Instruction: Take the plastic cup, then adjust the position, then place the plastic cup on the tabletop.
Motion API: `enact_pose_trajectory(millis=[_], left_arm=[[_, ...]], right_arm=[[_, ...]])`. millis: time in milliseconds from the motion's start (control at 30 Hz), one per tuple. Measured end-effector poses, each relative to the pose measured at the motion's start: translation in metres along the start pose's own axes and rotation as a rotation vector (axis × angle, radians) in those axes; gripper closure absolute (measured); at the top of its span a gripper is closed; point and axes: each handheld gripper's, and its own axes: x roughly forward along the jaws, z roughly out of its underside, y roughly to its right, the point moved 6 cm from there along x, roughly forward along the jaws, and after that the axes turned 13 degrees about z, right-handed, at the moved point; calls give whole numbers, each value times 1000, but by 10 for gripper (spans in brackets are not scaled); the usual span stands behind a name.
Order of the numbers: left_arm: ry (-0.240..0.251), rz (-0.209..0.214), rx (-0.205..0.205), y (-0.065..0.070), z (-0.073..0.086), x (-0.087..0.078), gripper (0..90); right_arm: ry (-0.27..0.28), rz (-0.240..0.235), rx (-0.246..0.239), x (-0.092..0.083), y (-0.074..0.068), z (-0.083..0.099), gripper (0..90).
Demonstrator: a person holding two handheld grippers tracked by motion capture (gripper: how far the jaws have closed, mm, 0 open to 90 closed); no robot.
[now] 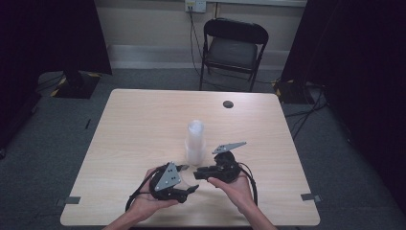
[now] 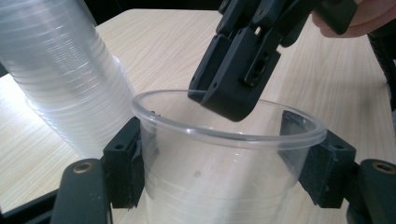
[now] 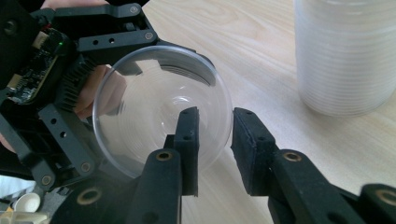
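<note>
A single clear plastic cup [image 2: 224, 182] sits between the pads of my left gripper [image 2: 224, 154], which is shut on its sides just below the rim. In the right gripper view the cup [image 3: 154, 107] faces me mouth-on. My right gripper [image 3: 215, 135] straddles its rim, one finger inside and one outside, with a gap still showing between the pads. A tall stack of nested clear cups [image 1: 195, 141] stands upright on the table just beyond both grippers [image 1: 194, 181]. The stack [image 2: 60, 70] is to the left of the held cup in the left gripper view.
The light wooden table [image 1: 143, 120] has a round dark cable hole [image 1: 228, 104] near its far edge. A black folding chair [image 1: 234, 48] stands behind the table. Dark curtains hang on both sides of the room.
</note>
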Motion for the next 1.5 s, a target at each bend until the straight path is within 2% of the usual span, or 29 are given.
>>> enact_pose_trajectory(millis=[267, 367, 433, 500, 633, 867, 933, 1033, 1133, 1167, 1233, 1333, 1400, 1500], left_arm=[[20, -13, -34, -5, 1, -2, 286], [44, -13, -65, -8, 0, -4, 287], [43, -13, -70, -9, 0, -4, 292], [71, 1, -111, -12, -1, -6, 295], [89, -4, -138, -16, -1, -9, 295], [122, -8, -181, -21, -1, -14, 295], [132, -11, -203, -23, -1, -16, 295], [153, -11, -224, -26, -2, -19, 295], [170, -2, -265, -29, -5, -24, 295], [170, -2, -265, -29, -5, -24, 296], [172, -15, -298, -32, -6, -29, 295], [177, -27, -310, -36, -6, -33, 295], [195, -31, -337, -39, -6, -36, 295], [206, -47, -356, -41, -6, -39, 295]], right_arm=[[50, 4, -12, -7, 0, -4, 751], [93, 4, -11, -13, 0, -9, 752], [107, 6, -10, -15, 1, -10, 752], [122, -5, -9, -18, 2, -11, 752], [147, -11, -14, -21, 1, -12, 747], [177, 9, -13, -26, 4, -13, 741], [197, 31, -20, -28, 6, -13, 726], [218, 37, -24, -30, 9, -13, 725], [221, 50, -18, -32, 12, -11, 712], [221, 50, -18, -32, 12, -11, 712], [225, 67, -19, -34, 16, -9, 692], [229, 82, -19, -35, 18, -9, 691], [228, 93, -21, -35, 18, -7, 689], [226, 93, -20, -35, 18, -5, 684]])
